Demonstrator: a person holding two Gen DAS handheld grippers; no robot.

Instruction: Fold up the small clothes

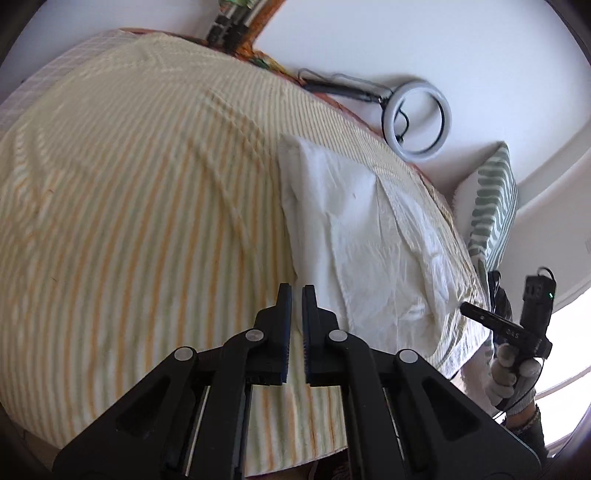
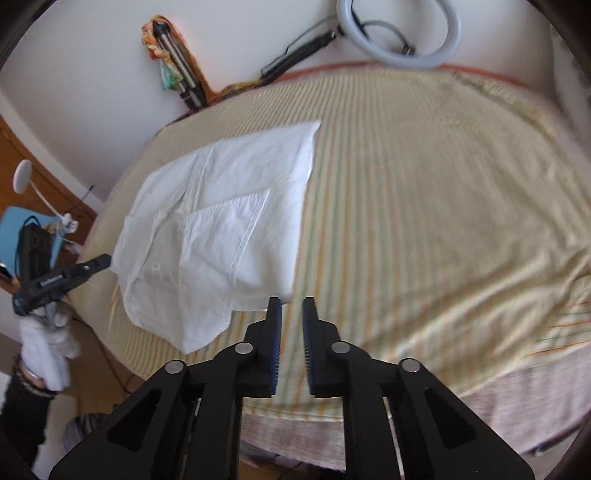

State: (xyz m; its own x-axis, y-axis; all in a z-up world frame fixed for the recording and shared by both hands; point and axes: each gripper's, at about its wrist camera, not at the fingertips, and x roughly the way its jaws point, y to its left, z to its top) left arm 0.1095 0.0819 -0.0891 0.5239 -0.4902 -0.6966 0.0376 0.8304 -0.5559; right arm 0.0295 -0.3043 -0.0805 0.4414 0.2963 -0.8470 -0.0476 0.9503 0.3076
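Observation:
A white garment (image 1: 365, 236) lies partly folded and flat on the striped bedsheet (image 1: 140, 206). In the right wrist view the garment (image 2: 221, 229) is left of centre on the bedsheet (image 2: 424, 221). My left gripper (image 1: 297, 291) hovers above the garment's near left edge, its jaws a narrow gap apart and empty. My right gripper (image 2: 291, 304) is just above the garment's near corner, slightly open and empty. The right gripper also shows at the right edge of the left wrist view (image 1: 469, 308). The left gripper also shows at the left edge of the right wrist view (image 2: 103, 262).
A ring light (image 1: 417, 118) on a stand leans on the white wall behind the bed; it also shows in the right wrist view (image 2: 402, 33). A green striped pillow (image 1: 493, 206) stands at the bed's right end. A folded tripod (image 2: 177, 62) leans in the corner. A blue chair (image 2: 22, 240) stands at left.

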